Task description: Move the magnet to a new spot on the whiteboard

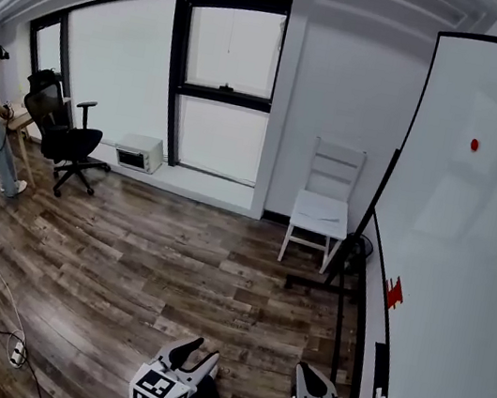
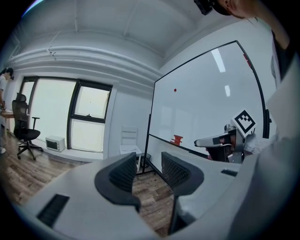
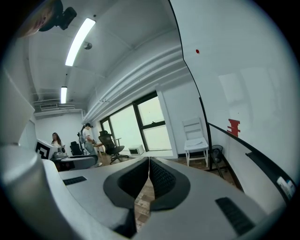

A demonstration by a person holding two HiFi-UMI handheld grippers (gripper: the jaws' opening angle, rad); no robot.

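Wood-floored room, whiteboard (image 1: 463,279) at right; red magnet (image 1: 474,145) sits high on it, nothing touching it; left hand-held gripper (image 2: 149,171) is held open, empty; right hand-held gripper (image 3: 149,174) closed on nothing. Open jaws should be raised squarely around the magnet before closing

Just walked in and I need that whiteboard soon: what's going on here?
A person with a gripper in each hand stands beside the large white whiteboard. The small round red magnet sits high on it, untouched. The left gripper has its fingers apart, nothing between them; the right gripper has its fingers together, empty. Neither has reached the magnet yet.
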